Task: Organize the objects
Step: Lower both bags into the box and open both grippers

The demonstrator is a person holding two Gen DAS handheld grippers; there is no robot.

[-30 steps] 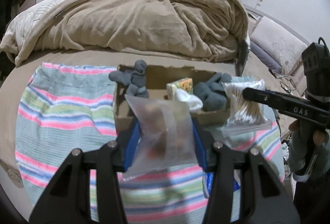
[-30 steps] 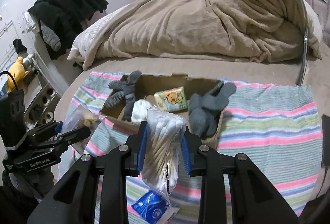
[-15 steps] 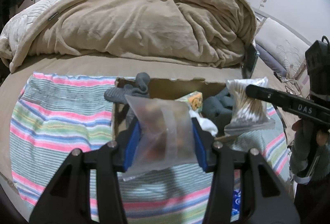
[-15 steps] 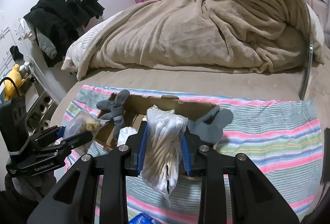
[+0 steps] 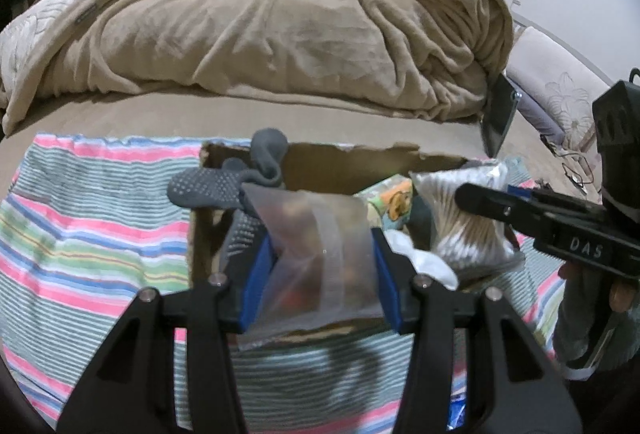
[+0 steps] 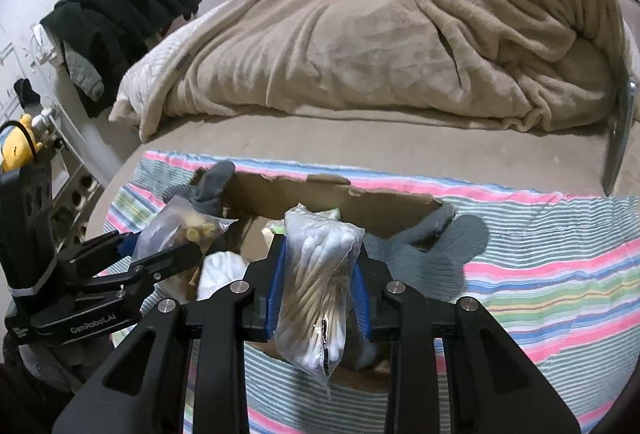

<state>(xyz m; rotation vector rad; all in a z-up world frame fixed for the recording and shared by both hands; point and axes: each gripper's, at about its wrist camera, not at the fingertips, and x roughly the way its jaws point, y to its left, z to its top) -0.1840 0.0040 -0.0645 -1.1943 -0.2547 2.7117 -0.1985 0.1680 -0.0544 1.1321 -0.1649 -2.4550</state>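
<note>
— Where are the two bags?
— Both hang over the cardboard box (image 5: 320, 170). The clear snack bag (image 5: 320, 254) is clamped between the blue pads of the left gripper (image 5: 320, 274), above the box's near-left part. The cotton swab bag (image 6: 320, 274) is pinched in the right gripper (image 6: 318, 286), above the box's near wall.

— What's in the box?
— A grey sock (image 5: 224, 186) draped over its left wall, another grey sock (image 6: 432, 250) over its right wall, a tissue pack (image 5: 392, 202) and something white (image 6: 220, 270) inside.

— And around the box?
— It sits on a striped cloth (image 5: 92, 226); beyond it lies a tan blanket (image 6: 380, 46).
</note>
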